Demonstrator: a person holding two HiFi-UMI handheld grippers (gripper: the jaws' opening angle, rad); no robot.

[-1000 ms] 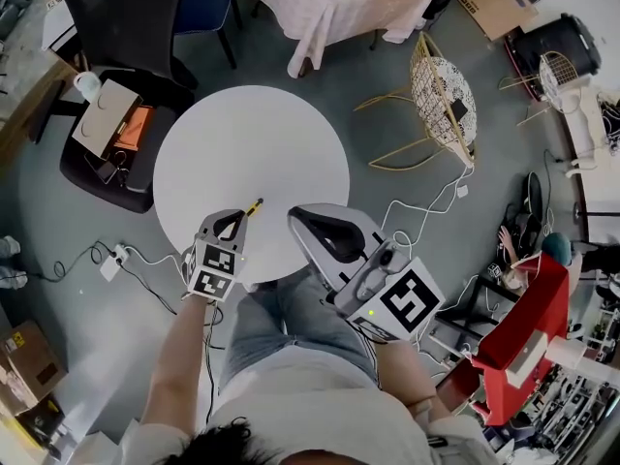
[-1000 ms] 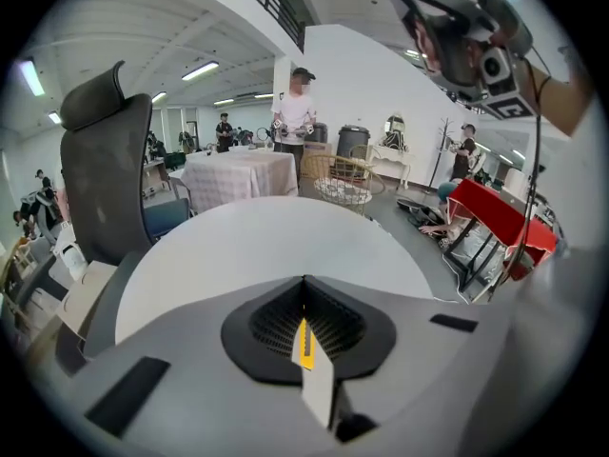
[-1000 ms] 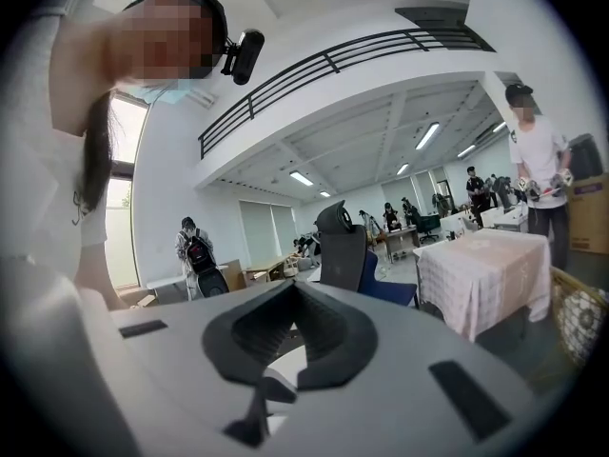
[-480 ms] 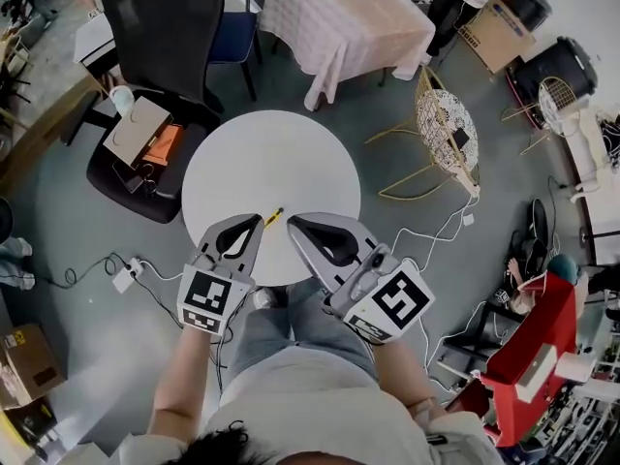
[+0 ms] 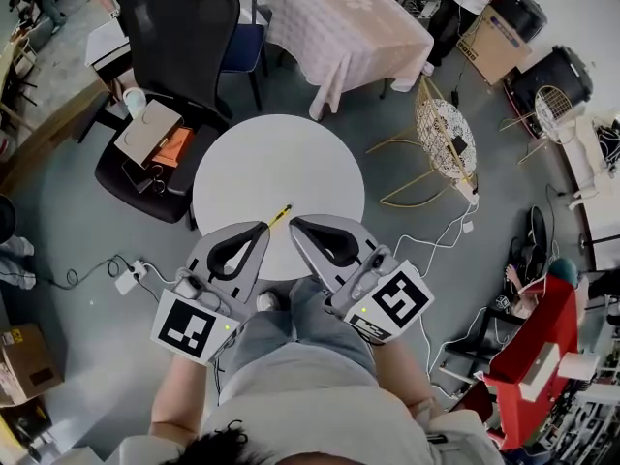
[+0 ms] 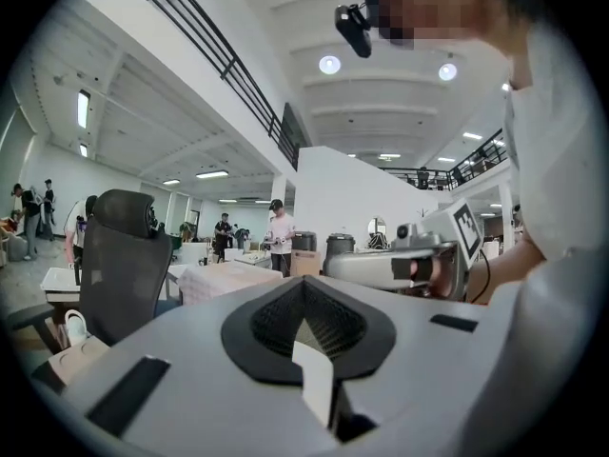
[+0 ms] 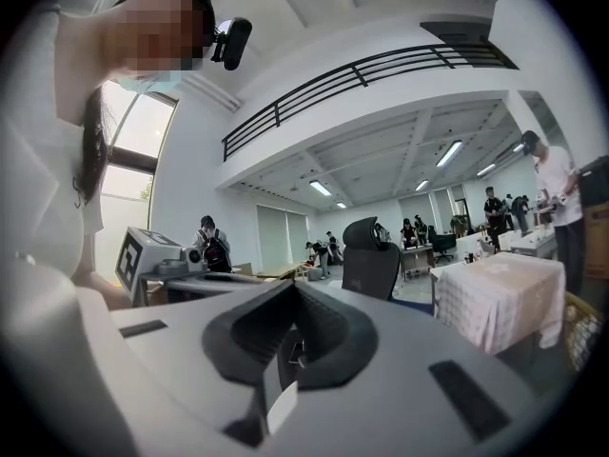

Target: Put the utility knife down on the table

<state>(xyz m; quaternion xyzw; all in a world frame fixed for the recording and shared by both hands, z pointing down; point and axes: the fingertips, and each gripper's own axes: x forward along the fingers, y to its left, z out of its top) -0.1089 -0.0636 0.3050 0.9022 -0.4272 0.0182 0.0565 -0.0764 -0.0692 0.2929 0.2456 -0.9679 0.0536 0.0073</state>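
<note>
Left tongs and right tongs, closed empty, point forward side by side near the utility knife.

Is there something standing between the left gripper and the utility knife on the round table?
Nothing visible does. The utility knife lies on the white table near its front edge, just beyond the left gripper, whose fingers are shut and empty. Only bare tabletop surrounds it.

Grey teardrop-shaped left tool, matching right tool, black-and-white marker cubes, white shirt, blue jeans
</note>
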